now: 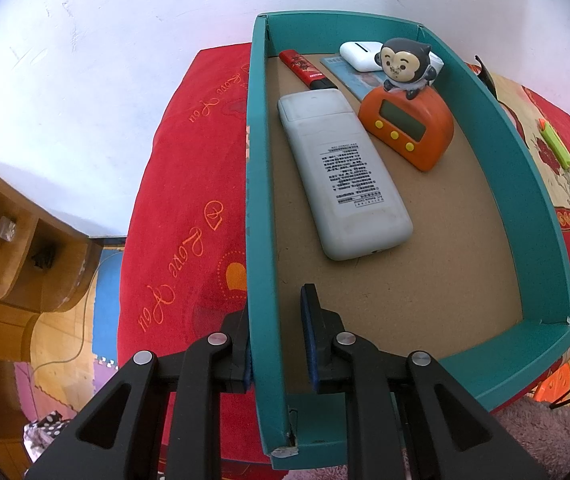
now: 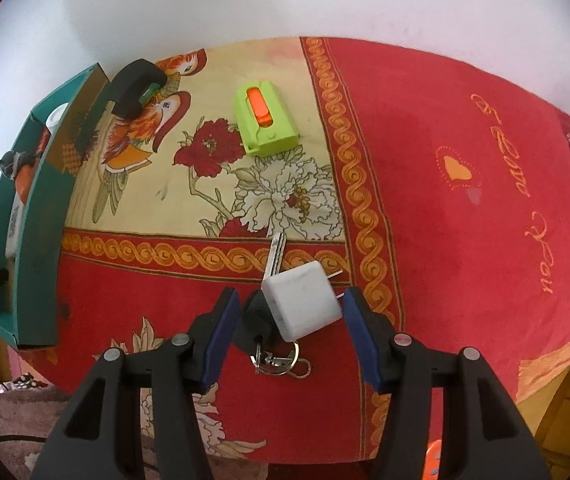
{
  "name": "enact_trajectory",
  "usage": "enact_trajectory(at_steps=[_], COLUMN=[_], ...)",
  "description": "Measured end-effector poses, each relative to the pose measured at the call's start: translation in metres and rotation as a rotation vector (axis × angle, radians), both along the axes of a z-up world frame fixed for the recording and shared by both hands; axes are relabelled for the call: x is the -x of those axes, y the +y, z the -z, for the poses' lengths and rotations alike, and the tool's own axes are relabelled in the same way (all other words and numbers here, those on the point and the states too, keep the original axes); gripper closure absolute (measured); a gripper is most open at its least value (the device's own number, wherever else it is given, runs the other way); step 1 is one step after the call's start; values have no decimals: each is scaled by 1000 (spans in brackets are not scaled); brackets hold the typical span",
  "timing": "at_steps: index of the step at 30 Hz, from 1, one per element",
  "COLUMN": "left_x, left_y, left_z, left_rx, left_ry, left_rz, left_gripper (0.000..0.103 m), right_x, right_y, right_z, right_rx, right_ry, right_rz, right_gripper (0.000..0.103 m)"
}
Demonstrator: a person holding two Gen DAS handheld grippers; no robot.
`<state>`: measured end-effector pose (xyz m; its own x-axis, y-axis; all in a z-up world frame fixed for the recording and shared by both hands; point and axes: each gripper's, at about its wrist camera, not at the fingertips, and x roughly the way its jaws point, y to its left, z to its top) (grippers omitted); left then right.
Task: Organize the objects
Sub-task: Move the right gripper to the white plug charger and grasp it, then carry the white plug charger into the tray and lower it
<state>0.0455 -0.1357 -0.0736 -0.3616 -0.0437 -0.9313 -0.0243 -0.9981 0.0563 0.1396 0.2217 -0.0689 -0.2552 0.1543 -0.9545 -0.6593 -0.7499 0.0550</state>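
Note:
My left gripper (image 1: 275, 308) is shut on the left wall of a teal box (image 1: 525, 184) that sits on a red patterned cloth. Inside the box lie a white remote (image 1: 341, 176), an orange clock with a monkey figure (image 1: 409, 128), a red stick-shaped item (image 1: 305, 69), a white case (image 1: 359, 54) and a blue card (image 1: 355, 76). My right gripper (image 2: 291, 296) is open, its fingers on either side of a white charger plug (image 2: 303, 304) without touching it. The plug partly covers a key (image 2: 276, 254) with a black head and a key ring (image 2: 281, 360).
A green holder with an orange insert (image 2: 265, 120) and a black curved object (image 2: 135, 88) lie farther back on the cloth, near the teal box (image 2: 41, 240). A wooden cabinet (image 1: 5, 240) stands to the left, below the bed. Pink fluffy fabric (image 1: 545, 432) lies at the near edge.

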Motion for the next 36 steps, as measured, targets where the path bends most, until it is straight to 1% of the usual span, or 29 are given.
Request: enact_trajectory(at_steps=[4, 6, 12, 18, 22, 24, 28, 35, 36], left_x=[0, 1, 0, 1, 1, 1, 1, 1, 1], left_y=[0, 0, 0, 0, 0, 0, 0, 0, 0], left_z=[0, 0, 0, 0, 0, 0, 0, 0, 0], left_rx=[0, 0, -1, -1, -1, -1, 0, -1, -1], left_ry=[0, 0, 0, 0, 0, 0, 0, 0, 0], left_rz=[-1, -1, -1, -1, -1, -1, -1, -1, -1], left_gripper=[84, 84, 84, 84, 84, 84, 84, 84, 84], right_x=[0, -1, -2, -1, 1, 3, 5, 16, 17], right_y=[1, 2, 3, 3, 3, 3, 6, 12, 12], right_z=[6, 4, 3, -5, -7, -4, -1, 2, 3], right_rx=[10, 6, 3, -10, -18, -6, -4, -22, -22], right_ry=[5, 19, 23, 57, 50, 39, 38, 25, 27], right_rz=[11, 20, 18, 32, 19, 10, 23, 24, 27], right_gripper=[53, 65, 66, 71, 71, 71, 70, 64, 66])
